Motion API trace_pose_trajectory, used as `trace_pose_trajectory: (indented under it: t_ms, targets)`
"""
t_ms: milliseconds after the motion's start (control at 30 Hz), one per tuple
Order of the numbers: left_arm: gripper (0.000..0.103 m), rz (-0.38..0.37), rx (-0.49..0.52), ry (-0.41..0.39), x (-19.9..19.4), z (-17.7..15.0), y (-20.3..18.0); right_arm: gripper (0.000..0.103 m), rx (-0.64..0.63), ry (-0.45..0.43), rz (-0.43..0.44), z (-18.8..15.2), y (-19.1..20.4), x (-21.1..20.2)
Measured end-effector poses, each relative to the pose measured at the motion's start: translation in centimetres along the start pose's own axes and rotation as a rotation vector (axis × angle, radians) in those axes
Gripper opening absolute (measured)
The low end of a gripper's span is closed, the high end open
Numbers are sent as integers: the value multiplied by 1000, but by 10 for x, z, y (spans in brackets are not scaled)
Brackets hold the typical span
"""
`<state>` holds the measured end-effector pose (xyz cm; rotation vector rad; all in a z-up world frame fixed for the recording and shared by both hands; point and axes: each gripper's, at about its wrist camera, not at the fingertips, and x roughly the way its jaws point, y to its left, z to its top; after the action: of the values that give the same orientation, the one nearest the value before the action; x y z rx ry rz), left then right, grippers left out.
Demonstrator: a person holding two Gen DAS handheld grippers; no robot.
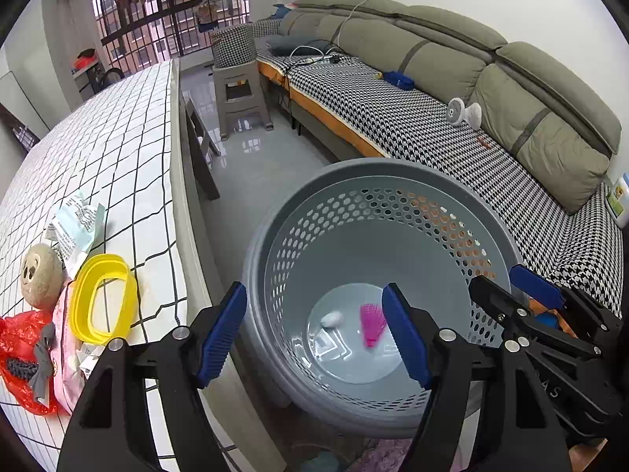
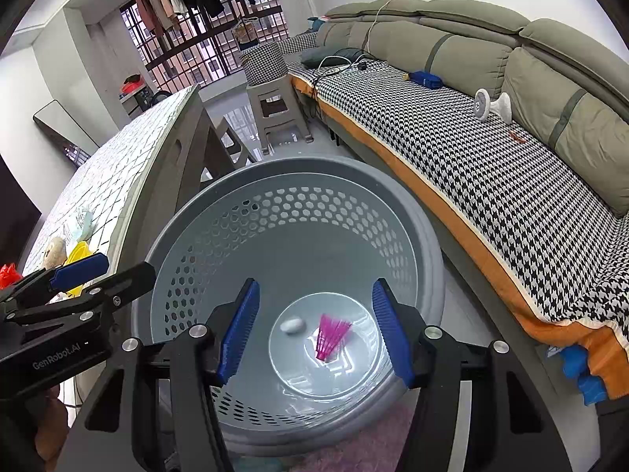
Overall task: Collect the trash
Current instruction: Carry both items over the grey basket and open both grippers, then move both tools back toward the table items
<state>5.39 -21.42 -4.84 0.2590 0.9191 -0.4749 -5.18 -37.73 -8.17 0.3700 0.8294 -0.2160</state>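
A grey perforated basket (image 1: 377, 173) (image 2: 298, 169) stands on the floor beside the table. At its bottom lie a pink shuttlecock (image 1: 371, 324) (image 2: 330, 336) and a small white wad (image 1: 332, 318) (image 2: 291, 324). My left gripper (image 1: 314, 338) is open and empty above the basket's left rim. My right gripper (image 2: 314, 334) is open and empty over the basket; it also shows in the left wrist view (image 1: 511, 291). On the table (image 1: 98, 149) lie a crumpled wrapper (image 1: 76, 228), a yellow ring (image 1: 102, 299), a red bag (image 1: 19, 354), a pink packet (image 1: 68, 354) and a round plush (image 1: 39, 275).
A long sofa (image 1: 432, 118) (image 2: 491, 137) with a houndstooth cover runs along the right, carrying a small white fan (image 1: 464, 112), a blue pouch (image 1: 399, 78) and cables. A grey stool (image 1: 240, 98) stands on the tiled floor beyond the basket. A chair (image 1: 200, 145) sits under the table edge.
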Motion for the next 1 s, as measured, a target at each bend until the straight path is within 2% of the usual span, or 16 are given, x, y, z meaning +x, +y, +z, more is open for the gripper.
trace_pose_trajectory:
  t_ms: [433,667,1000]
  targets:
    - [90,12,-36,-56,-21,-4,13,59,-5,-35,-5,1,3,-17]
    - [90,10,-57,-72,-34,-8,27,60,-21,-44,-2,-2,13,-24]
    - [94,88,-108,-132,-66,-22,68,62,-98,-49,41,-4,59,-28]
